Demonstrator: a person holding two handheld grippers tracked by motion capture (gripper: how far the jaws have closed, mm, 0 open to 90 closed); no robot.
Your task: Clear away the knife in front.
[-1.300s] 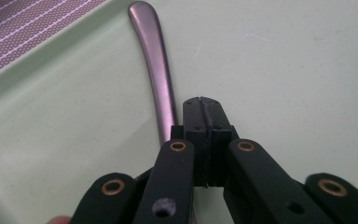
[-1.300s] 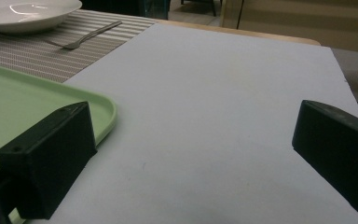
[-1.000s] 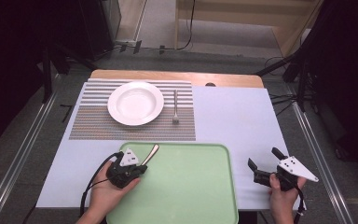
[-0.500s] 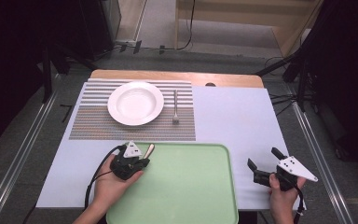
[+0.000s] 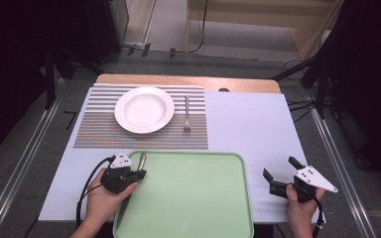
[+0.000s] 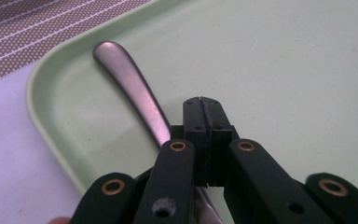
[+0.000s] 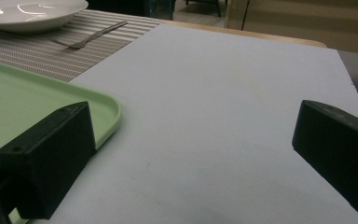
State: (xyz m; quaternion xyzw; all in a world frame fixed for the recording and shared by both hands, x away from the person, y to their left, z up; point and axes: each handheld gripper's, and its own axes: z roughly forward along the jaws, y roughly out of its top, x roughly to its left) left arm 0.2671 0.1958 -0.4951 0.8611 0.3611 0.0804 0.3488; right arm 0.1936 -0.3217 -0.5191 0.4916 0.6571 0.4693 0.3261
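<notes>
Partly hidden beneath the left hand-held gripper (image 6: 203, 135), clamped on it, the metal utensil (image 6: 130, 88) conceals its working end.

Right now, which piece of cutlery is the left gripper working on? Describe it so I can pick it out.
Start at the pale green plastic tray at the table's near edge and go to its far left corner. There the shut left gripper holds a brushed-metal utensil handle. Unlike the metal fork beside the white plate, it lies on the tray, not the striped placemat.
</notes>
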